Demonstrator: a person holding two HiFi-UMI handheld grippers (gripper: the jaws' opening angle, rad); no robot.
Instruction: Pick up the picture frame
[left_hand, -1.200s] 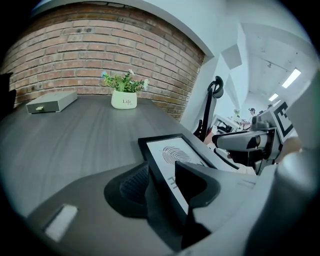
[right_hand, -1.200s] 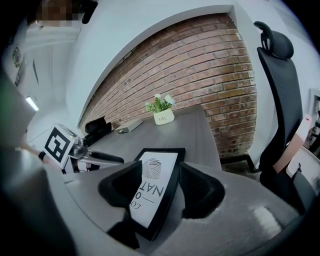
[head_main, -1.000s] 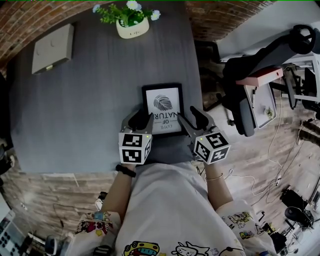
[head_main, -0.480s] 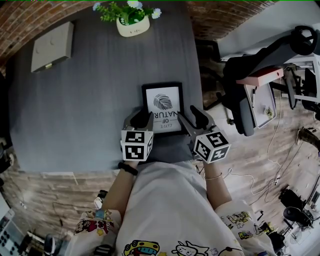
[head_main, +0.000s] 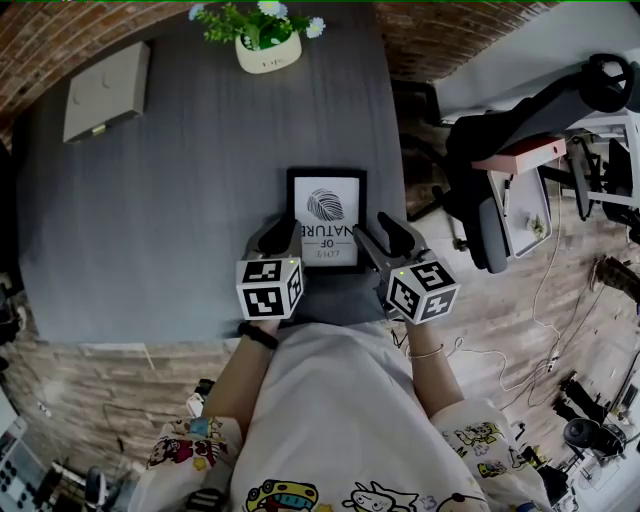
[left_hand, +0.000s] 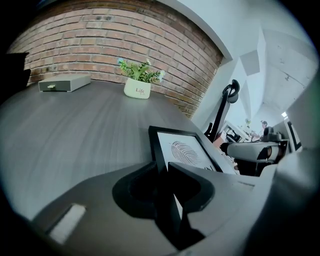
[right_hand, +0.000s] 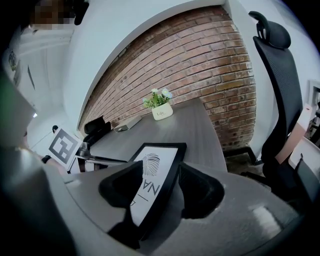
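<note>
Right, my left claw (left_hand: 164, 169) has just been closing, and its jaws now pinch the left rail of the picture frame (head_main: 327, 218), with no gap showing on either side of the moulding. My right claw (right_hand: 161, 172) sits astride the right rail with its jaws apart. A strip of white mount shows between the inner jaw and the rail, so I'd say that side isn't biting yet.

The frame hasn't budged from a second ago. It lies flat near the front edge of the bench (head_main: 180, 180), between my two claws. By my reckoning the grasp is half made, so the right side should close before any lift.

The frame is a slim upright rectangle. Its moulding is narrow, black and square-edged, around a white print with a dark fingerprint-like whorl and lettering. The bench top is matte dark grey with a fine straight grain, and it looks smooth enough to let a thin frame slide.
</note>
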